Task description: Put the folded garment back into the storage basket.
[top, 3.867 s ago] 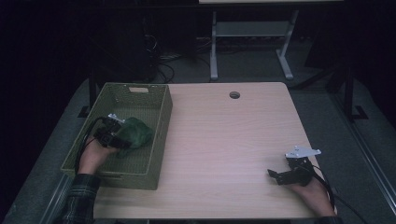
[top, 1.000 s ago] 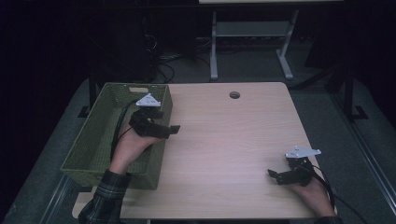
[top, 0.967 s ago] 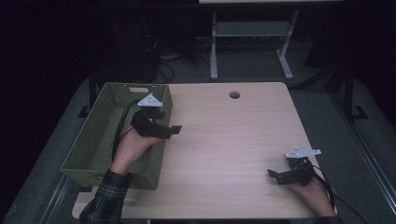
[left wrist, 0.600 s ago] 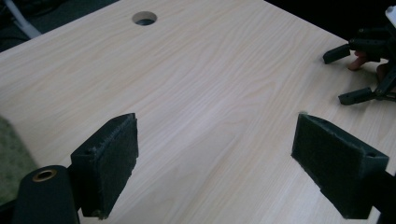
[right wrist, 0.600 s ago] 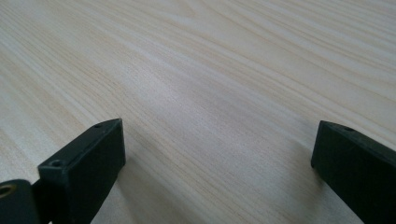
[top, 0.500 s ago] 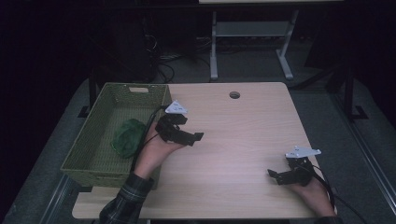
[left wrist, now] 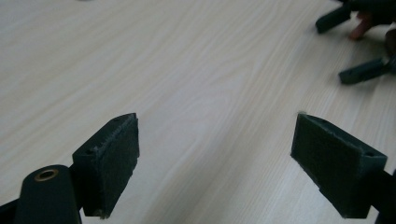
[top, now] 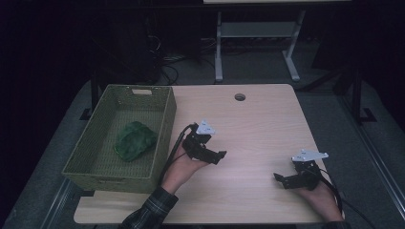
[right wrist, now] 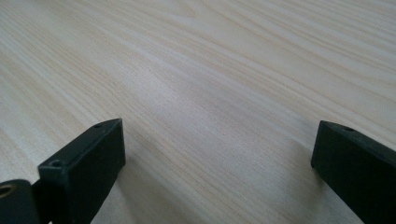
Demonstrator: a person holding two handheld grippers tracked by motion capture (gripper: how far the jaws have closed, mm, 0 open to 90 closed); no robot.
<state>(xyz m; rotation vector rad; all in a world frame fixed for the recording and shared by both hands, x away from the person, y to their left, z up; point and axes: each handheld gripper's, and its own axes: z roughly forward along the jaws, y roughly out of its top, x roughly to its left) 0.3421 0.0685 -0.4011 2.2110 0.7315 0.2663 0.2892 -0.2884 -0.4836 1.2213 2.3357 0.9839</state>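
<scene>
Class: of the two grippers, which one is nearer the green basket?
The left gripper, open above mid-table, beside the basket. The right gripper sits near the table's far right edge.

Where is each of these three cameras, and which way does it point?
High view: above the table's near side, facing forward and down on the pale wooden table and woven green basket; both forearms show.
Left gripper view: rides the left tongs, facing along open jaws over the tabletop.
Right gripper view: rides the right tongs, likewise.
Shared: the right tongs also appear in the left gripper view.

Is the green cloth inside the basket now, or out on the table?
Inside. The green cloth lies crumpled on the floor of the basket. The left tool is over bare table, jaws wide apart, holding nothing.
</scene>
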